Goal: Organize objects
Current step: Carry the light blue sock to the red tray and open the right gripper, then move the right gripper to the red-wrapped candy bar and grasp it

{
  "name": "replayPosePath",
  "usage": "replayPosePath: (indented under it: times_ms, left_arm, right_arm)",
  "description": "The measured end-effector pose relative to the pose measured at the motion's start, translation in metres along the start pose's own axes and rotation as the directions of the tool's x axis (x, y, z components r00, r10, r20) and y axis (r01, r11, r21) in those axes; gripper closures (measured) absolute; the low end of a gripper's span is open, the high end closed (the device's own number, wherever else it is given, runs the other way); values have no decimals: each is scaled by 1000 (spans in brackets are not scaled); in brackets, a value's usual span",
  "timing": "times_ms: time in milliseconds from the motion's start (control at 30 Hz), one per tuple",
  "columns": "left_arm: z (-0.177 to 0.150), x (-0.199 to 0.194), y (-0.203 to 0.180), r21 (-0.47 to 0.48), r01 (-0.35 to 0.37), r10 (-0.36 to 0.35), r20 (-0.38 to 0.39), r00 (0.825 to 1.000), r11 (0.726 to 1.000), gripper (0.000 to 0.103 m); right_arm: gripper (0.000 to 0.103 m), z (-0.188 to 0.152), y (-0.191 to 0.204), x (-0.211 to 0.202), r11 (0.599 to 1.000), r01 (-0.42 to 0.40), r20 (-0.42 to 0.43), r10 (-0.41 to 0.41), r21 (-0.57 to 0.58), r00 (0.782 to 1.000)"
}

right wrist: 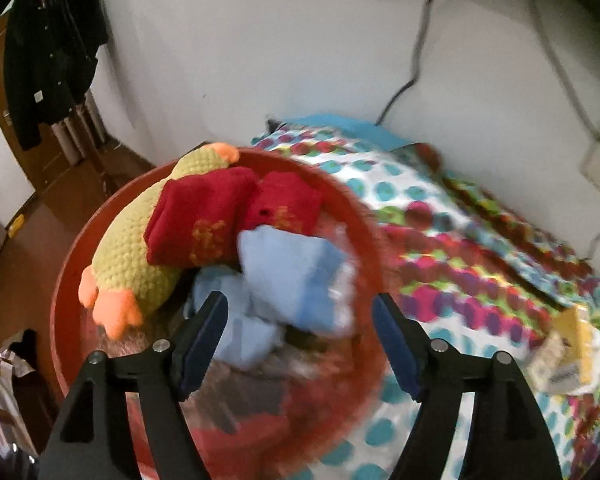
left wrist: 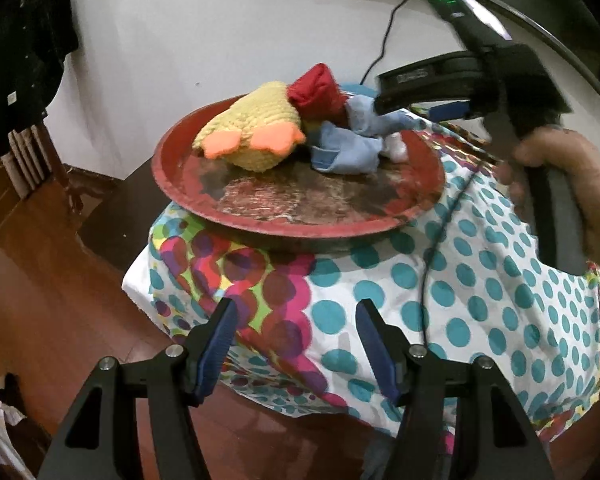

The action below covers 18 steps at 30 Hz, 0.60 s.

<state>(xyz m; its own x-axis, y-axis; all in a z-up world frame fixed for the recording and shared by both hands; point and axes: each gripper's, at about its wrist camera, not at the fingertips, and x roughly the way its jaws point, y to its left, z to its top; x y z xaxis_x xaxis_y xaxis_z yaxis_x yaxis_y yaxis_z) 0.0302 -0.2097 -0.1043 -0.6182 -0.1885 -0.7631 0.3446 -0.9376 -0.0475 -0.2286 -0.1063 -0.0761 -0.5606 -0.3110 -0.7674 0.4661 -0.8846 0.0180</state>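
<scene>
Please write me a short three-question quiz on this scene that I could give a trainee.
1. True or false: the yellow plush duck lies on the red round tray.
2. Which item lies nearest the right tool? A) the red folded cloth B) the light blue cloth C) the yellow packet
3. Fill in: the left tool hangs over the ____ tablecloth, with nothing between its fingers.

Key
1. True.
2. B. The light blue cloth sits just ahead of the open tool, on the tray; the pads do not press on it.
3. Dotted.
</scene>
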Motion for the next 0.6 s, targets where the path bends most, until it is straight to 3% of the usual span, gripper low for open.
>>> replayPosePath:
  times_ms: [133, 267, 367, 433, 533, 600]
  left_arm:
    - [-2, -1, -10, 31, 6, -6, -2, 1000, 1000, 40]
    - [-5, -4, -19, 56, 11, -11, 10, 1000, 998, 40]
    - [-8, -3, -27, 75, 17, -17, 7, 1000, 997, 40]
    - [-10, -2, -32, 88, 23, -23, -1, 1000, 996, 40]
    - [-14, -1, -41, 116, 24, -24, -3, 1000, 993, 40]
    - [-15, 0, -46, 134, 27, -27, -2, 1000, 991, 40]
  right_arm:
    - [28, -31, -41, -38, 999, 24, 36, -25, 44, 999]
    - [29, -80, -109, -71, 982, 166, 15, -168, 90, 986]
    - [30, -113, -173, -88, 941, 292, -36, -290, 170, 956]
    - [39, -129, -212, -99, 912, 338, -76, -329, 233, 941]
    - [43, -152, -268, -110, 858, 363, -121, -343, 362, 932]
    - [43, -159, -285, -109, 841, 364, -139, -337, 400, 931]
